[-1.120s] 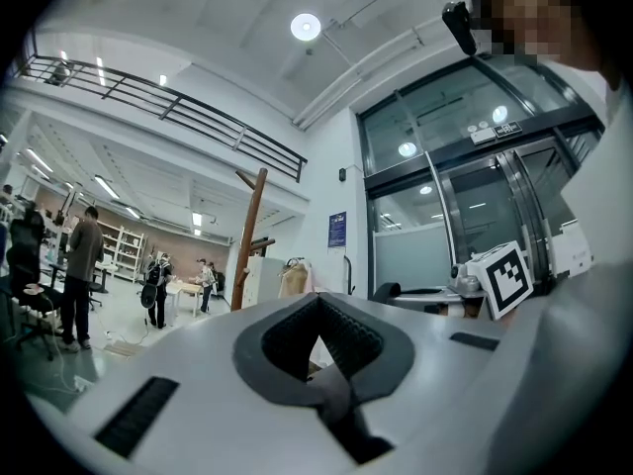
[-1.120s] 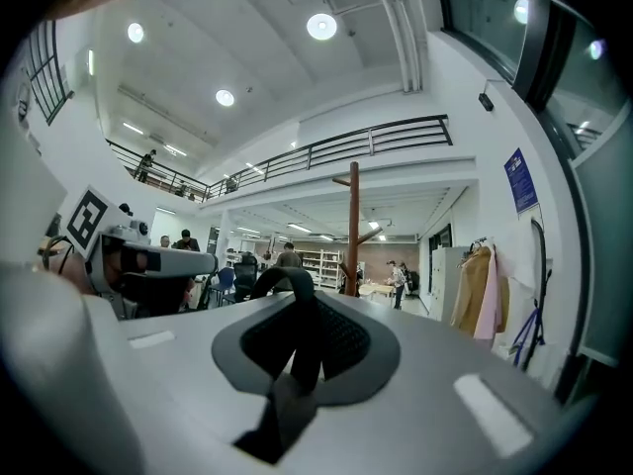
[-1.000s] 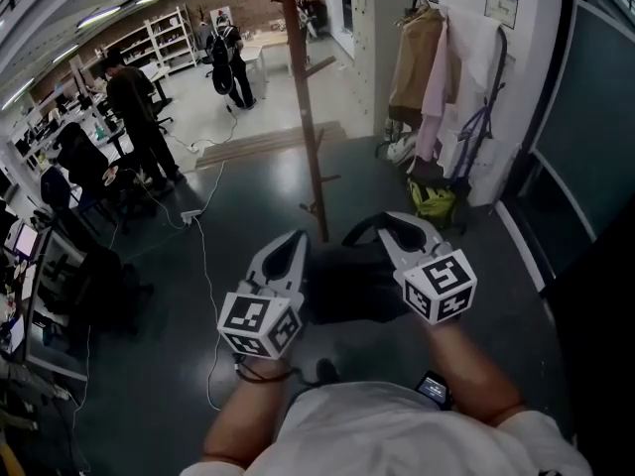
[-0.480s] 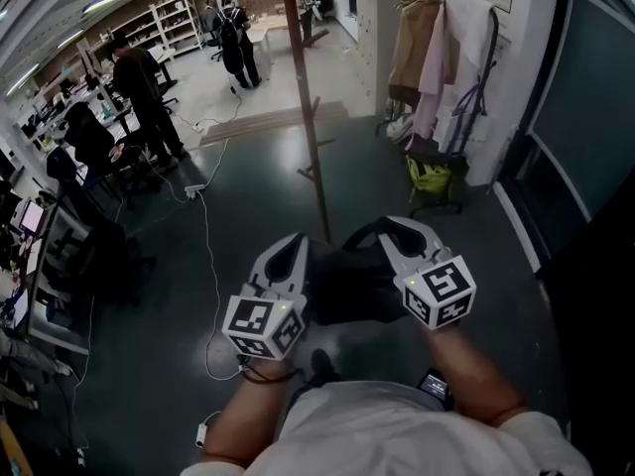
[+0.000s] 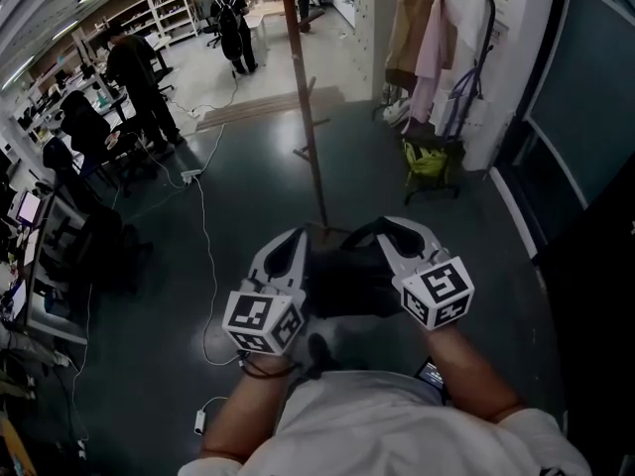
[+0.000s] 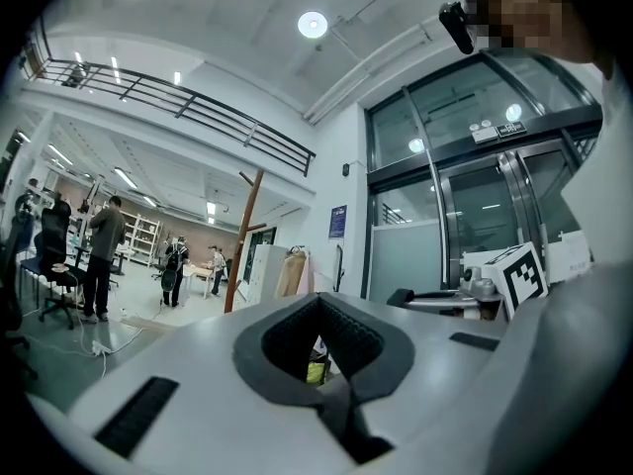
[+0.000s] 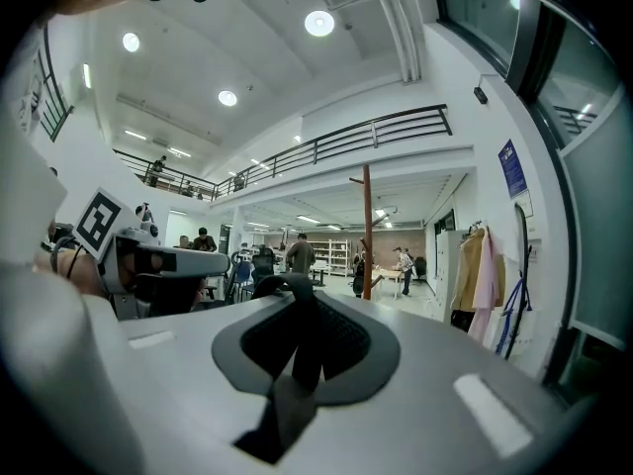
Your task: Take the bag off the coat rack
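Your right gripper [image 5: 395,228] pinches the strap [image 7: 300,349]; left gripper [image 5: 291,241] pressed together, empty. Bag [image 5: 342,284] looks soft and saggy, so hold it by the strap. Rack [image 5: 308,117] at 12 o'clock.

The head camera is looking steeply down from above, facing the tall brown wooden coat rack pole [image 5: 303,97] at twelve o'clock. Cameras on the left gripper [image 5: 291,238] and right gripper [image 5: 394,225] are peering closely along their jaws, sharing that pole.
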